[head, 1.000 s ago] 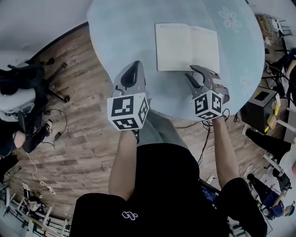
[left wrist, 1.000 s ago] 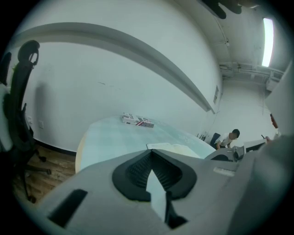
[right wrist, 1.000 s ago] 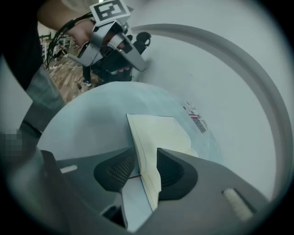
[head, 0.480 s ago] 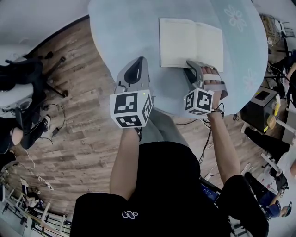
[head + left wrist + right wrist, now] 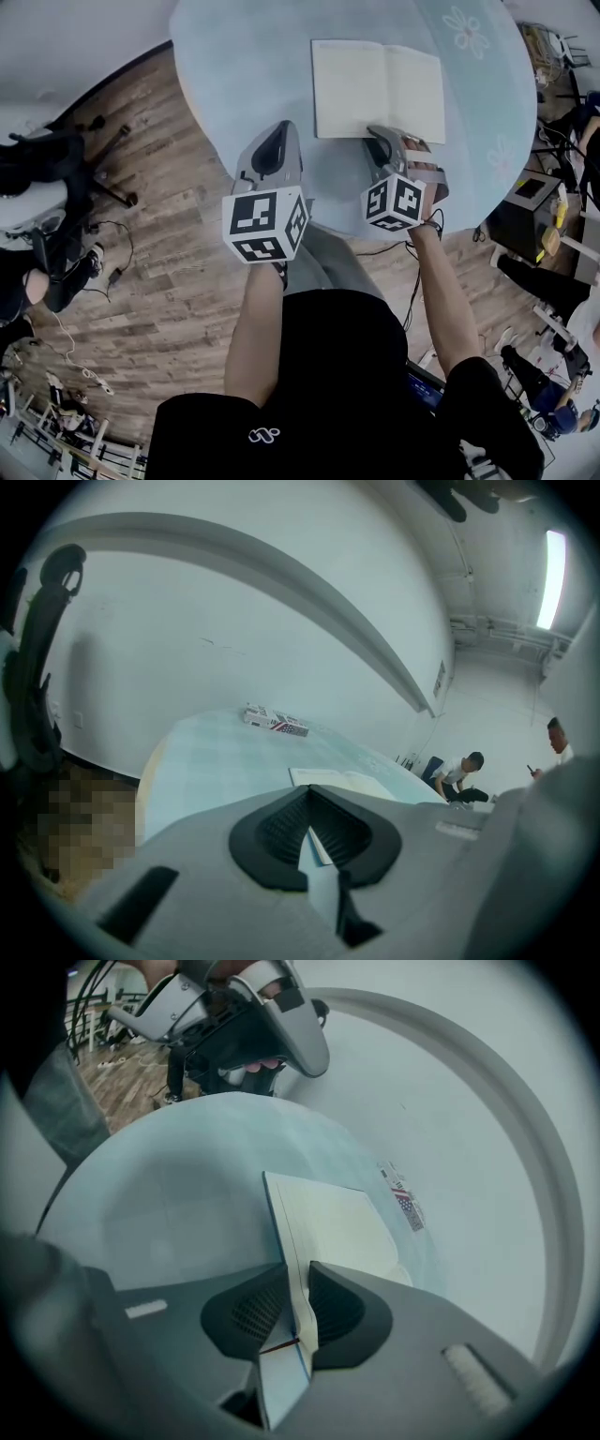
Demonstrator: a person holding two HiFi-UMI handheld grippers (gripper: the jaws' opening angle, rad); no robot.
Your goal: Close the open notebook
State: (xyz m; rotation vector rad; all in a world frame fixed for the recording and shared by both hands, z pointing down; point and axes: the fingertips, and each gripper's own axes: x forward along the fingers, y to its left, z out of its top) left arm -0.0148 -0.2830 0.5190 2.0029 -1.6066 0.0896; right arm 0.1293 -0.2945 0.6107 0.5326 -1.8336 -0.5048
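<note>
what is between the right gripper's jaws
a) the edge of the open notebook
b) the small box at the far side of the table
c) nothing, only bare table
a: the right gripper has just been closing its jaws, and its own view shows the near edge of the notebook pinched between the pads.

The head view looks steeply down from above the person onto the near edge of the round table, where the left gripper and right gripper sit. Each gripper view rides low and close behind its own jaws, facing across the tabletop. All three views share the notebook.
</note>
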